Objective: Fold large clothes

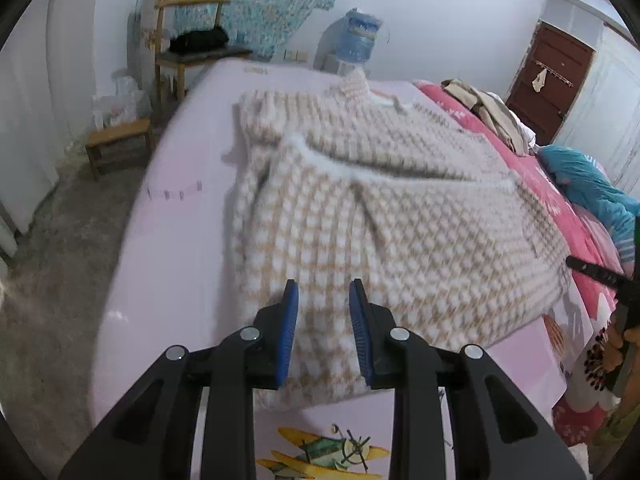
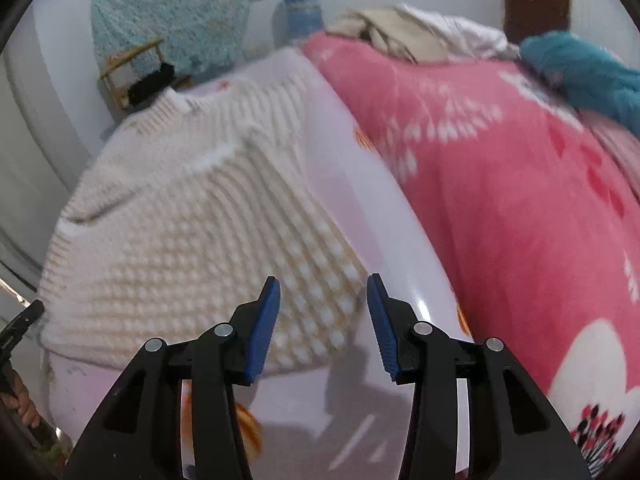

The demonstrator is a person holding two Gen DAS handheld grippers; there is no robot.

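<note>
A cream and beige knitted sweater (image 1: 360, 220) lies spread on the lilac bed sheet (image 1: 176, 208), neck toward the far wall, with a sleeve folded across its front. My left gripper (image 1: 324, 284) is at the near hem, shut on the thick knit that fills the narrow gap between its blue pads. In the right wrist view the sweater (image 2: 192, 232) lies to the left. My right gripper (image 2: 324, 280) stands open over its near right corner, pads apart from the cloth.
A pink flowered blanket (image 2: 500, 200) covers the bed's right side, with a pile of clothes (image 1: 488, 112) and a teal bundle (image 1: 588, 176) on it. Left of the bed stand a wooden stool (image 1: 120, 140) and chair (image 1: 192, 48). A water jug (image 1: 358, 38) is behind.
</note>
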